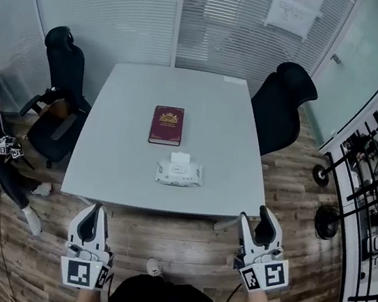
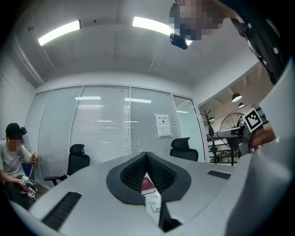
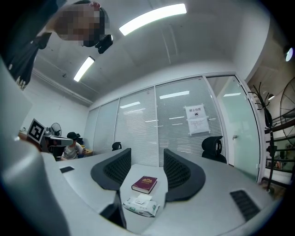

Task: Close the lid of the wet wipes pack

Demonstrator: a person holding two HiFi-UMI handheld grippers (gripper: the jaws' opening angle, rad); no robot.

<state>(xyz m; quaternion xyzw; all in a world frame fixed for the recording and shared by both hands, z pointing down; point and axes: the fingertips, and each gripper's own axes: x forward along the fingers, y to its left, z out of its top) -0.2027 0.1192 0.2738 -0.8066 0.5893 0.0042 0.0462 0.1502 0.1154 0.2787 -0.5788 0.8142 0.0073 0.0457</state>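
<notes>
Head view: A pale worktop (image 1: 115,171) stands in the middle. The wet wipes pack (image 1: 178,173) lies on it near the front edge. Its small white lid (image 1: 180,158) is open and sticks out at the pack's 12 o'clock side. A red book (image 1: 167,124) lies just beyond, at 12 o'clock from the pack, and does not touch it. The left hand-held gripper (image 1: 95,210) is off the worktop at 7 o'clock from the pack. The right hand-held gripper (image 1: 262,217) is at 5 o'clock. Both are well apart from the pack.

Left gripper view: The left hand-held gripper (image 2: 146,156) is clenched, its two black jaws meeting at the tips with nothing held. Below the tips, the red book (image 2: 147,185) and the pack (image 2: 154,203) show far off.

Right gripper view: The right hand-held gripper (image 3: 147,161) is released, jaws wide apart and empty. Between them, far away, the book (image 3: 144,184) lies at 12 o'clock from the pack (image 3: 138,207).
</notes>
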